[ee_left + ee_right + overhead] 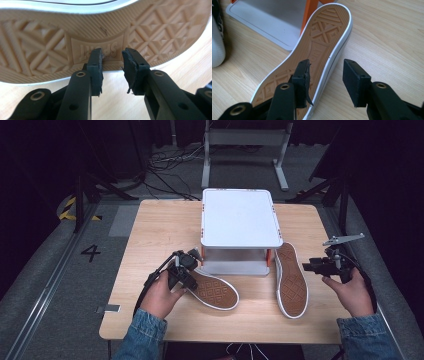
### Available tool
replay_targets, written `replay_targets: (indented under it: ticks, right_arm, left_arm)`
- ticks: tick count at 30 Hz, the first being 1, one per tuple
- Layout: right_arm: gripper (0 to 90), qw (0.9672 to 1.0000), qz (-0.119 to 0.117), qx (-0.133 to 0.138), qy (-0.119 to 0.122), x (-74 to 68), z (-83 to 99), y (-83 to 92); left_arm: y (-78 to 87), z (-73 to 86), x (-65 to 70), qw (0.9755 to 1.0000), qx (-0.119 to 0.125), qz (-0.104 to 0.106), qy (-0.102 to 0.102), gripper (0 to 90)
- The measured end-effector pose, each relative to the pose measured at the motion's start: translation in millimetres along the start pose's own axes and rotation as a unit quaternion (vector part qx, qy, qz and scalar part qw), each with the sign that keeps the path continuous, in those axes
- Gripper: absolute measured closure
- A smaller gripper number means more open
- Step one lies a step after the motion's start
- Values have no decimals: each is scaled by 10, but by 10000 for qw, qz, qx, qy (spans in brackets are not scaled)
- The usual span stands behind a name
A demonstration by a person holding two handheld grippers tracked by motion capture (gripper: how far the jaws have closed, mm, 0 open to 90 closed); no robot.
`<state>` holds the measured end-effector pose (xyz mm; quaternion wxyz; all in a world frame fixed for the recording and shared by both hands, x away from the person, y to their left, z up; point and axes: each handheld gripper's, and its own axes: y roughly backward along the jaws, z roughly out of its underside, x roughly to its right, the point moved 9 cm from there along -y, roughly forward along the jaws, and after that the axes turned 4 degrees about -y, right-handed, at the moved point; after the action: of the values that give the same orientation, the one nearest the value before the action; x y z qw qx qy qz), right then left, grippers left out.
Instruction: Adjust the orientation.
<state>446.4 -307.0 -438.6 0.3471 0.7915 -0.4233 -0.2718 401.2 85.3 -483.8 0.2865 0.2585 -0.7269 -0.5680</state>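
Left gripper [112, 58] fingers gape empty at left shoe [216, 291]; right gripper [325, 75] fingers open astride right shoe [317, 47] rim.

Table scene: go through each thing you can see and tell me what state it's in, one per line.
Left shoe: sole up on the table, by the left gripper.
Right shoe: sole up, beside the rack.
Rack: upright, top shelf bare.
Left gripper: jaws apart at the left shoe's edge, not pressing it.
Right gripper: jaws open over the right shoe's rim, not gripping.
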Motion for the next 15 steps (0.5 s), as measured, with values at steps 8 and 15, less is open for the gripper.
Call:
replay_targets:
  ticks: [8,15]
  right_arm:
    - [541,9998,-131,-7,130,-77,-73,-53]
    - [453,9997,-150,78,160,-54,-12,-12]
  left_arm:
    - [172,122,15,9995,-54,-197,-247,509]
    - [350,-183,55,9874,1052,-434,-1104,307]
